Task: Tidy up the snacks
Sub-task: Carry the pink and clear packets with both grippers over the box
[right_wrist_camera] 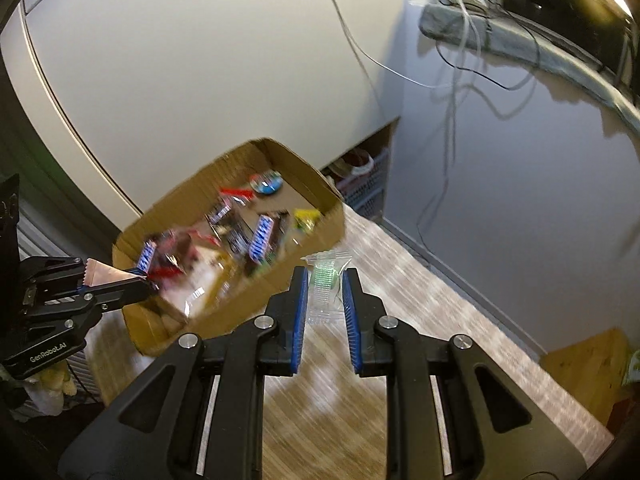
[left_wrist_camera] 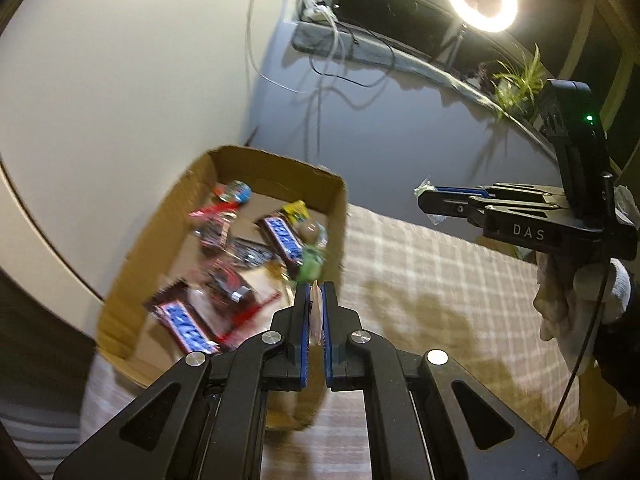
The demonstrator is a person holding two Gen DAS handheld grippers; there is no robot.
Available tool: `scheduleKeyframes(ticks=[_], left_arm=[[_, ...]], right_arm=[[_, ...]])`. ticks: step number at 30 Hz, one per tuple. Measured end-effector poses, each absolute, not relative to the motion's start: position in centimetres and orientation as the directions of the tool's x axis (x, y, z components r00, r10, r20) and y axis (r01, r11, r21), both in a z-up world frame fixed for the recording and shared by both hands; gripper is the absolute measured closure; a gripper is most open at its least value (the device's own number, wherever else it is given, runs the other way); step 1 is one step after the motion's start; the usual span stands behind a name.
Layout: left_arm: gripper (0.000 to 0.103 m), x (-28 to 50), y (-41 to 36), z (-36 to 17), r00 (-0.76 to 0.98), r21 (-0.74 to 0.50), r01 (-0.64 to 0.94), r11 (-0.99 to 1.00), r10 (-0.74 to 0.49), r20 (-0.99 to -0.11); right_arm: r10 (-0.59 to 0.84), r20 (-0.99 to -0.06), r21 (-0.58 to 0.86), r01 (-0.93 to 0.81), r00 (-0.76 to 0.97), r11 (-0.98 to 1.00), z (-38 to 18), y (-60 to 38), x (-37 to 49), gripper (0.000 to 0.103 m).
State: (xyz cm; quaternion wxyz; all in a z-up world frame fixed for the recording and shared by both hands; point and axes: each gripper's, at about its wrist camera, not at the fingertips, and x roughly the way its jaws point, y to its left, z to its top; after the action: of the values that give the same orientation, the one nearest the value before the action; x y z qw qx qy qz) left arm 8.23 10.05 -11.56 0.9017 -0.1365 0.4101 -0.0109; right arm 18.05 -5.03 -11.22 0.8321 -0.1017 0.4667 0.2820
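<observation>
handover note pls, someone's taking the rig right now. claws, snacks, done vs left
Left claw: shut on a pale pink packet, at the near edge of the cardboard box.
Right claw: shut on a clear packet with a green sweet, above the table, right of the box.
Done: several bars and sweets already lie in the box.
Left: drop both packets in.

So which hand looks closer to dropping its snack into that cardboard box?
Probably the left. The left gripper, shut on a pale wrapper, reaches the cardboard box at its near rim. The right gripper, holding a clear packet with a green sweet, sits further back over the table.
</observation>
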Motion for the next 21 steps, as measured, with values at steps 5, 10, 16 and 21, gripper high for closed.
scheduleKeyframes(ticks=[5,10,16,21], left_arm=[[0.099,9.0,12.1,-11.6,0.659,-0.269,-0.131,0.954,-0.119,-0.743],[0.099,10.2,13.6,-11.8,0.647,-0.265,-0.151,0.952,-0.108,-0.755],[0.099,11.2,14.6,-12.1,0.633,-0.261,-0.168,0.951,-0.099,-0.768],[0.099,11.6,15.1,-12.3,0.623,-0.251,-0.181,0.951,-0.087,-0.777]], right_arm=[[0.394,-0.833,0.098,-0.596,0.389,0.797,-11.0,-1.8,19.3,0.085],[0.403,-0.835,0.099,-0.620,0.373,0.779,-11.4,0.9,20.2,0.085],[0.409,-0.845,0.111,-0.637,0.343,0.763,-12.5,3.0,21.0,0.085],[0.410,-0.854,0.123,-0.641,0.321,0.758,-13.4,4.0,21.4,0.085]])
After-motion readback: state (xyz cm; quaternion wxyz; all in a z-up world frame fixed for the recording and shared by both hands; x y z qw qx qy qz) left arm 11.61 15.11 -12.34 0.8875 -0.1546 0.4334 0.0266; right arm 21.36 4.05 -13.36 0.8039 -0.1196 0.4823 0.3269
